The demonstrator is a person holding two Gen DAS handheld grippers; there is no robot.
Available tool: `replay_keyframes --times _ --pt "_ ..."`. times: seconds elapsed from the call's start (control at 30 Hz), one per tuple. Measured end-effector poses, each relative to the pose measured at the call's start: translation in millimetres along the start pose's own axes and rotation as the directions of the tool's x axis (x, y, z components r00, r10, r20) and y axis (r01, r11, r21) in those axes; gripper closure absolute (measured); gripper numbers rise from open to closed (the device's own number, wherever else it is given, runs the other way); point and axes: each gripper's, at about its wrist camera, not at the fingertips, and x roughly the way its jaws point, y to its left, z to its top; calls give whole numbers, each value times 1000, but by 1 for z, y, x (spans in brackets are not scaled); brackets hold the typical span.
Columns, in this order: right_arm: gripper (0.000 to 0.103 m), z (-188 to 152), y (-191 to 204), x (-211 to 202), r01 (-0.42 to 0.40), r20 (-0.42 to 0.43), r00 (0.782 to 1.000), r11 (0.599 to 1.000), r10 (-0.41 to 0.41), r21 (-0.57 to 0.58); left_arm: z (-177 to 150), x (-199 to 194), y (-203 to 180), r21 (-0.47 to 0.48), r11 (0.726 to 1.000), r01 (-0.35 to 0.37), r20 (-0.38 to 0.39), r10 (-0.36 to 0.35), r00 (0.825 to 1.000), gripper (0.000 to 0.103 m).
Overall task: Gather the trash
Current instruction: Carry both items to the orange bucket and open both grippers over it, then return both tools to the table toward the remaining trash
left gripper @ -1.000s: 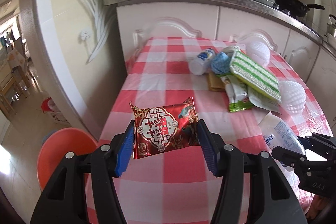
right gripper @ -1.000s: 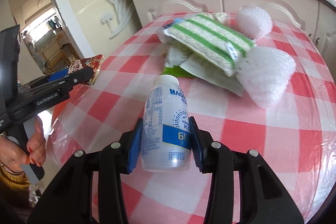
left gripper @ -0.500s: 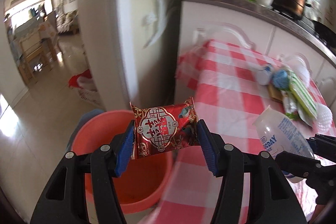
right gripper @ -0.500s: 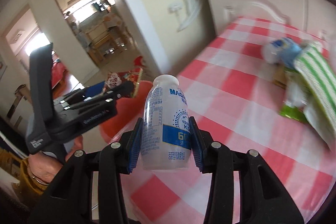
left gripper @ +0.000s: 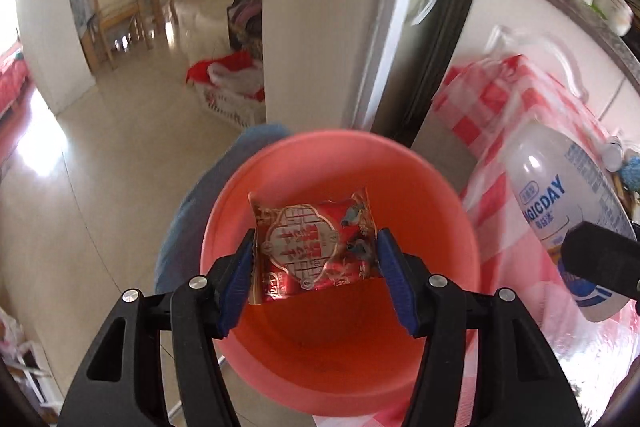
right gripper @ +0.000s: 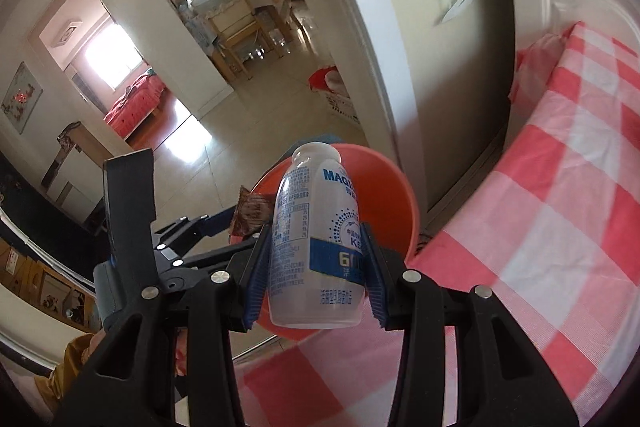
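My left gripper has its blue pads pinching a red snack wrapper by its two side edges, and I hold it right over the mouth of the orange bucket. My right gripper squeezes a white plastic bottle around its middle, neck pointing away from me, just short of the same bucket and above the edge of the red-checked tablecloth.

I judge the step in hand to be the drop. To do it well, I should spread the left fingers while the wrapper is centred over the opening, since a light foil pack can drift. Then I should carry the bottle fully past the rim before letting go, keeping the two grippers from knocking.

Inside the bucket I see only bare orange wall and floor; the part behind the wrapper is hidden.
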Motion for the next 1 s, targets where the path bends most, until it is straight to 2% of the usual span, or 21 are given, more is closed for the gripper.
replay_keyframes --times 0.03,0.1,0.13,0.2,0.27,0.33,0.4,0.5,0.73,0.93,1.0 --pt "59 0 0 6 5 -8 1000 1000 -5 -3 -1 4 2 -6 1000 2 -6 -2 1000 43" --pt "57 0 0 16 27 -30 999 1000 -27 -14 -3 10 6 -17 1000 10 -21 -10 1000 31" --pt "54 -1 1 20 44 -40 998 999 -45 -23 -4 12 8 -26 999 20 -25 -20 999 29" --pt "36 -6 2 19 70 -32 997 997 -71 -28 -6 14 12 -39 999 24 -32 -26 999 21" --pt "28 -8 2 16 97 -15 995 995 -98 -29 -7 14 15 -48 998 43 -34 -44 998 19" --pt "27 -12 0 11 107 2 994 994 -107 -24 -6 13 18 -61 996 63 -37 -66 997 15" --pt "19 -14 -1 4 133 28 991 991 -133 -20 -4 8 21 -85 991 102 -24 -105 994 14" --pt "17 -17 -6 -6 166 70 984 986 -164 -30 -3 -1 26 -124 984 131 11 -131 991 14" --pt "15 -25 -20 -42 214 168 964 976 -205 -43 0 -35 14 -164 959 230 104 -215 971 13" --pt "11 -37 -35 -83 266 259 933 964 -250 -27 3 -58 -23 -76 975 208 98 -201 975 13" --pt "11 -40 -42 -95 282 285 921 959 -264 -23 5 -62 -39 -50 980 195 75 -191 979 13"
